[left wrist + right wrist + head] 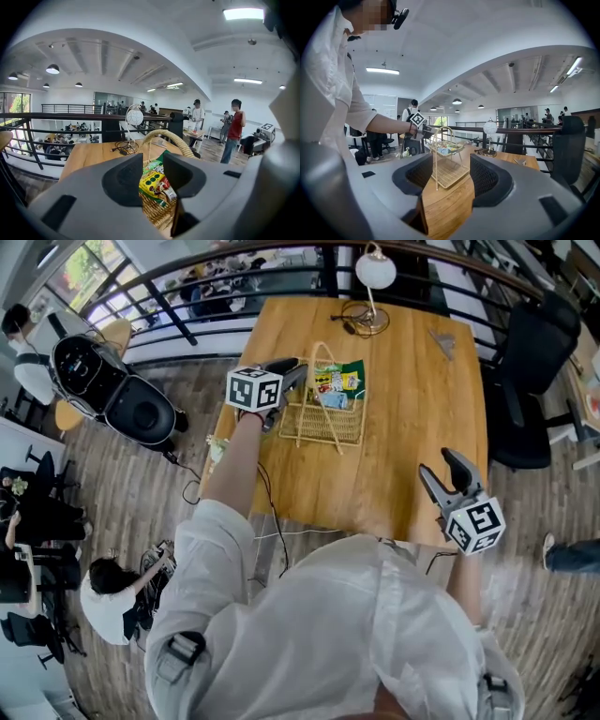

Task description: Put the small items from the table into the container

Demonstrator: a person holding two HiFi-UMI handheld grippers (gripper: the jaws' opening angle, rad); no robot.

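A wicker basket point(323, 432) with a tall hoop handle stands on the wooden table point(412, 427), left of centre. Green and yellow snack packets point(339, 381) lie in its far end. My left gripper point(291, 368) is at the basket's left rim. In the left gripper view its jaws point(153, 164) stand apart, and a packet point(154, 182) lies in the basket point(171, 137) just beyond them, untouched by the pads. My right gripper point(439, 465) hovers open at the table's near right. It is empty point(469, 173) and faces the basket point(452, 174) from a distance.
A white globe lamp point(375, 273) and a coiled cable point(361, 320) sit at the table's far edge, and a small grey object point(442, 341) lies at the far right. A black chair point(534, 352) stands to the right. A railing point(187, 287) runs behind the table.
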